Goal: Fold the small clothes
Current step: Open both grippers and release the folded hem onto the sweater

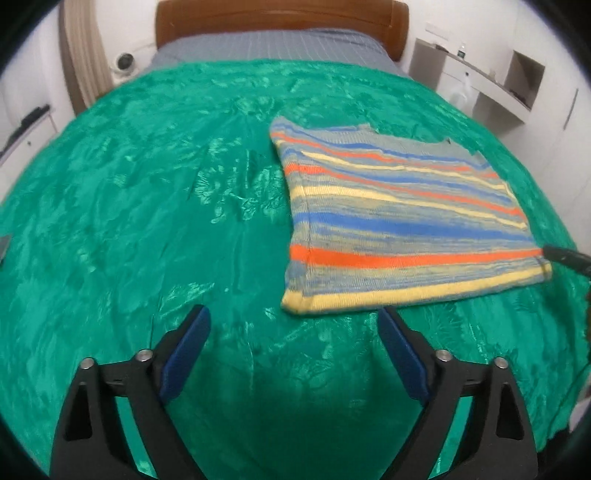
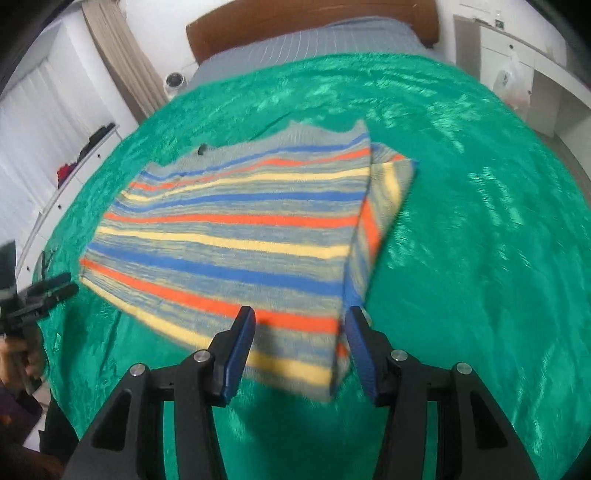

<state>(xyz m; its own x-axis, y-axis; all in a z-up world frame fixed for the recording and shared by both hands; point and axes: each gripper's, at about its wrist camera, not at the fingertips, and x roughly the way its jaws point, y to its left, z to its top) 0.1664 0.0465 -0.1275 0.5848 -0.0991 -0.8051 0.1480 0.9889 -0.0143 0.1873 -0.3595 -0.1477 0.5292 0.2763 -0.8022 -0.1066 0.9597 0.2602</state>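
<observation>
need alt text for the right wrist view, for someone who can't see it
A folded knit garment striped in blue, orange, yellow and grey lies flat on a shiny green bedspread. The right gripper, black with blue pads, hangs open over its near corner, gripping nothing. The left gripper shows at the left edge.

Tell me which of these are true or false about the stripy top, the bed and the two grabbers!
1. The top lies on a green blanket. True.
2. The left gripper is squeezing the top. False: its jaws are wide apart over bare blanket, beside the top.
3. The top has orange, blue and yellow stripes. True.
4. The right gripper is shut tight. False: its jaws stand apart above the top's near corner.
5. The headboard is white. False: it is brown wood.
</observation>
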